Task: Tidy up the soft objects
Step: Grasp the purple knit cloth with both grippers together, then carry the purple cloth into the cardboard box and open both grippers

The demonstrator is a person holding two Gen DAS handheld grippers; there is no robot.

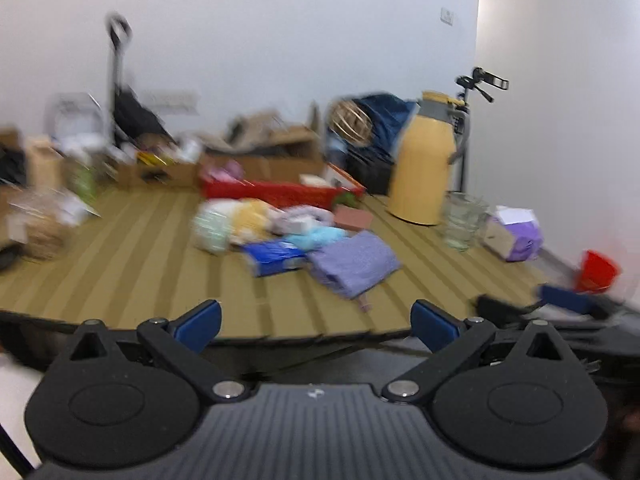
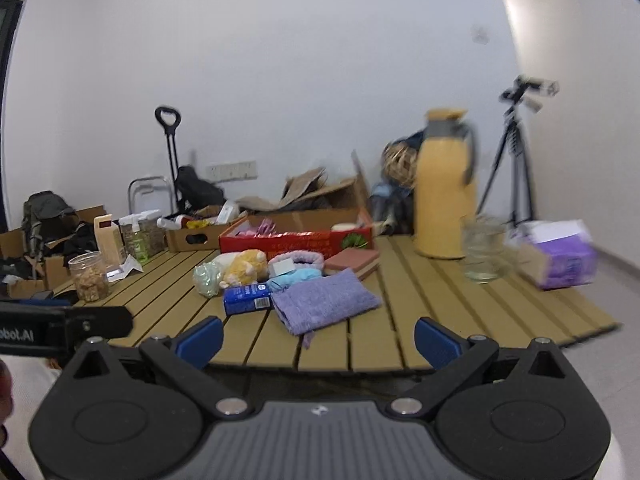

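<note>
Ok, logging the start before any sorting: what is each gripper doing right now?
Left gripper: open, holding nothing.
Right gripper: open, holding nothing.

"obot.AI", mirrored and cut off, on the left tongs' (image 2: 60,330) black side.

Both wrist cameras look forward between their own spread blue fingers (image 1: 198,325) (image 2: 200,342), from just off the slatted counter's (image 1: 140,264) (image 2: 420,312) near edge. Ahead of both lie the same purple towel (image 1: 354,262) (image 2: 324,300) and yellow jug (image 1: 424,160) (image 2: 446,196).
</note>
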